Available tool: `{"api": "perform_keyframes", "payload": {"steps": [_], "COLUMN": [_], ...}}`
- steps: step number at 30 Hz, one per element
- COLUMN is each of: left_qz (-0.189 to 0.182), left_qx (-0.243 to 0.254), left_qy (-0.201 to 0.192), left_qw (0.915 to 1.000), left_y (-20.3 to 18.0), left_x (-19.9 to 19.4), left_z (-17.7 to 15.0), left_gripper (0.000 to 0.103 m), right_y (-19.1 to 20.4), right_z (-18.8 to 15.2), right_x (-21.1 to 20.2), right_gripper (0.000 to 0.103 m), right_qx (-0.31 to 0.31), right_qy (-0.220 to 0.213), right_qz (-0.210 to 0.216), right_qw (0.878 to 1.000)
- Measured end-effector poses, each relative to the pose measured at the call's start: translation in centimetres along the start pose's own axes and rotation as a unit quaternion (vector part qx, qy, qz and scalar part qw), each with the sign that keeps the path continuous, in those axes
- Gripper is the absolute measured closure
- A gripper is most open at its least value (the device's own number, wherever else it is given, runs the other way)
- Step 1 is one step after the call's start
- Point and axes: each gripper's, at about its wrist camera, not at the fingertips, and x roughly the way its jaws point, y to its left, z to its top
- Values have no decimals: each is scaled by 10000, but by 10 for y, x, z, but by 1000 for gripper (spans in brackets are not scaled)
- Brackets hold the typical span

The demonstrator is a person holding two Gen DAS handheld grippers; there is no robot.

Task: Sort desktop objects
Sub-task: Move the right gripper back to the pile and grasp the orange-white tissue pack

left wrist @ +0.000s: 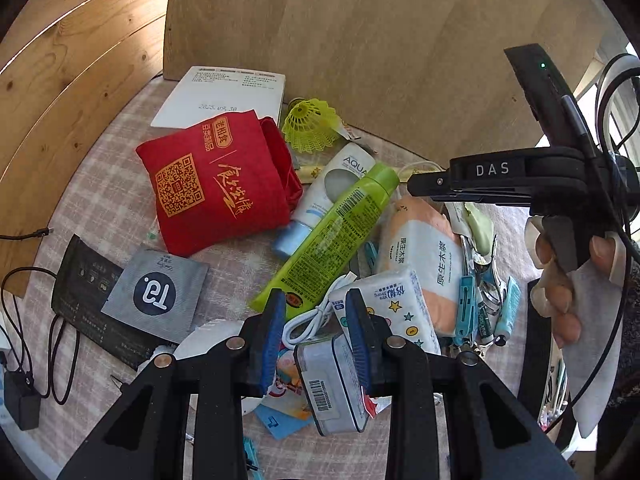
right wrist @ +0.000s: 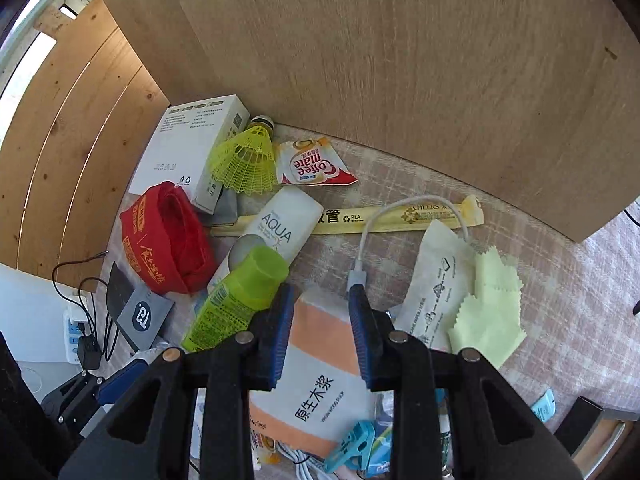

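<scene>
A cluttered desk holds a red pouch (left wrist: 216, 184), a green tube (left wrist: 328, 236), a white AQUA tube (left wrist: 332, 188), a yellow shuttlecock (left wrist: 310, 124), tissue packs (left wrist: 424, 256) and a small tin (left wrist: 332, 384). My left gripper (left wrist: 316, 300) is open, its blue pads on either side of the tin and a white cable (left wrist: 312, 320), not clamping them. My right gripper (right wrist: 320, 296) is open above the orange-and-white tissue pack (right wrist: 316, 380). It also shows in the left wrist view (left wrist: 416, 184), held by a hand at the right.
A wooden board (left wrist: 360, 40) stands behind the pile. A white box (right wrist: 184, 152), Coffee mate sachet (right wrist: 312, 164), yellow straw wrapper (right wrist: 400, 216), green cloths (right wrist: 488, 304), dark sachets (left wrist: 120, 296), blue clips (left wrist: 468, 304) and a charger with cables (left wrist: 20, 396) lie around.
</scene>
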Motion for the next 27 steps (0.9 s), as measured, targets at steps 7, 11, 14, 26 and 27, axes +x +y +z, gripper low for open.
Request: {"api": "perform_keyframes", "payload": {"steps": [7,11,14,26,27], "left_qz": [-174,-232,-215,-77,-97], "left_qx": [71,291,432,452,413], "left_qy": [189,293,338,289,239], "left_qw": [9996,9989,9983,9985,9988], "left_y": [-9,-22,-29,-31,-30], "left_x": [17,21,20,0,-5], "left_z": [1,-11,-23,-73,-77], "left_gripper": [74,73,72,72,72], "right_y": [-5,-1,-3,-22,-25], "right_z": [-4,-24,-42,-130,-136], "right_x": [15,11,8,-4,-7], "right_gripper": [73,73,71,68,67], "right_qx": [188,11,-20,115,133], "right_qy": [326,458,543,754,757], "right_qz": [284,311,375,510,517], "right_qw": [9989,9985,9978,9958,9957]}}
